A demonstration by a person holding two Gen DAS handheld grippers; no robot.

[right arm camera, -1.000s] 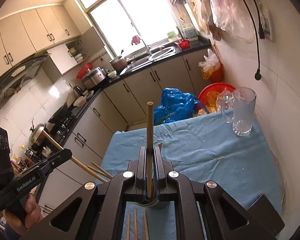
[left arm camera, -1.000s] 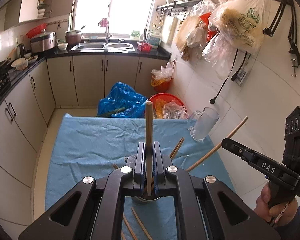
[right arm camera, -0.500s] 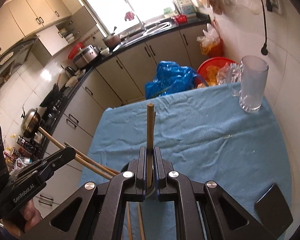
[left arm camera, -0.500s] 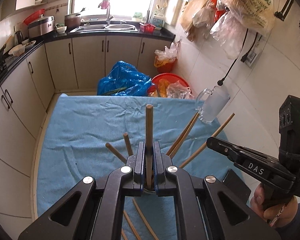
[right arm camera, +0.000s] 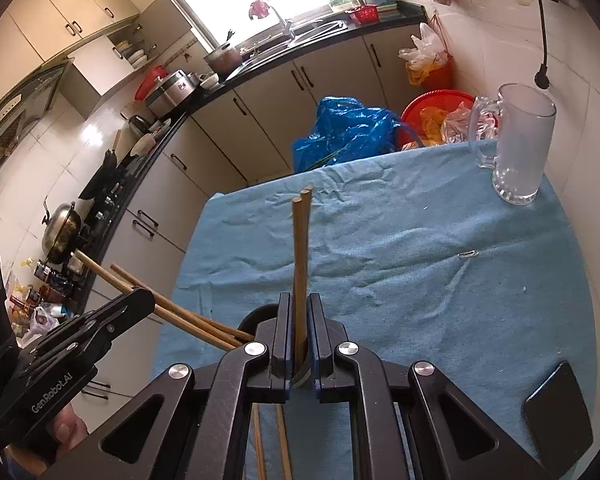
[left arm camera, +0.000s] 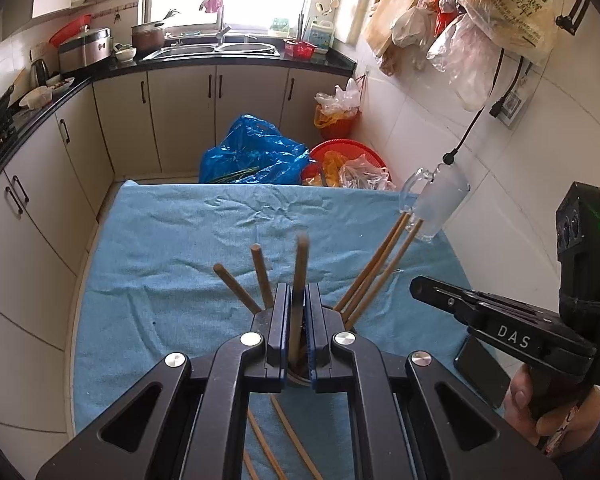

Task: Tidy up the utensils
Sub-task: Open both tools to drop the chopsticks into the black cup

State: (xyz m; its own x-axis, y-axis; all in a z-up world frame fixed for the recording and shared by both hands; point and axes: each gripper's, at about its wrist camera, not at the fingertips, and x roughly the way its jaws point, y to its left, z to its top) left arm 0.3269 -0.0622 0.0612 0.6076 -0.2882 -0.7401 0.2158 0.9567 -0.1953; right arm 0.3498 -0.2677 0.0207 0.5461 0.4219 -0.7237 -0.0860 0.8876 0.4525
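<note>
Dropping chopsticks into the holder looks like the step in hand. Left tongs [left arm camera: 298, 332] at lower centre are clenched on a blurred chopstick [left arm camera: 300, 268] standing over the cup [left arm camera: 296, 376], whose rim peeks between the jaws. Right tongs [right arm camera: 298, 340] likewise grip one chopstick [right arm camera: 299, 264], a second just behind it. More chopsticks lean in the cup; loose chopsticks [left arm camera: 284, 440] lie on the blue-clothed table [left arm camera: 172, 240] at the bottom edge. Next, probably: let go, then gather those. Readable: "DAS" on the right tool, "GenRobot.AI" on the left.
</note>
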